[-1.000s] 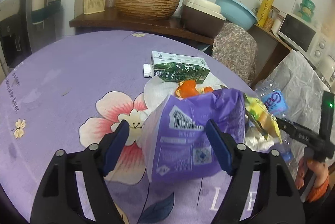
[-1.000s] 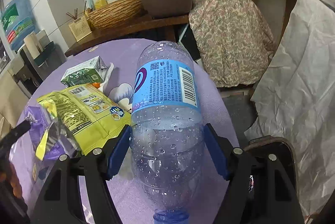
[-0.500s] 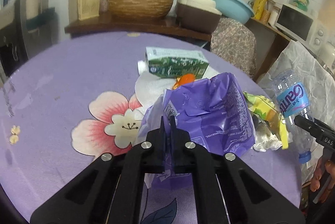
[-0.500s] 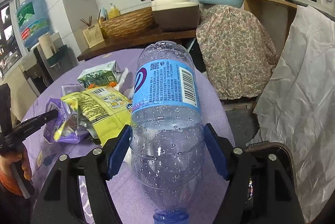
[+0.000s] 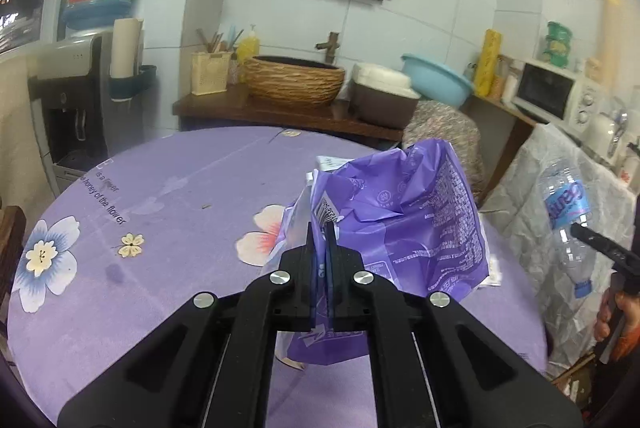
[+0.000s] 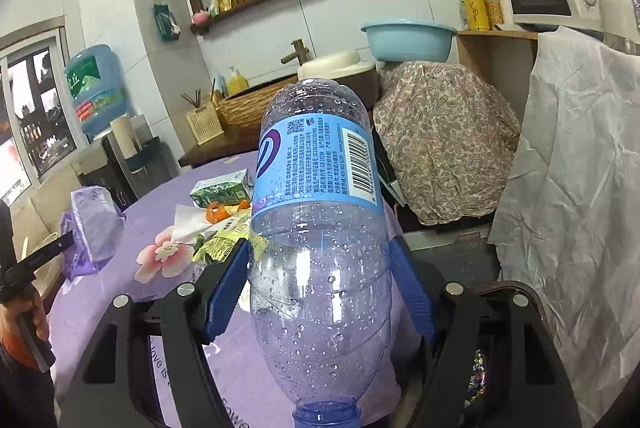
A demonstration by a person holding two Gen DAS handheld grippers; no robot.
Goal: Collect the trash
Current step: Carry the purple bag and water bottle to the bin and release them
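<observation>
Purple wrapper (image 5: 404, 228) above table edge (image 5: 532, 312)

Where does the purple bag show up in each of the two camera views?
Left wrist view: the purple bag fills the centre, pinched by the left gripper.
Right wrist view: purple bag at far left, held above the table's edge.
Shared landmark: the blue basin by the wall.
</observation>
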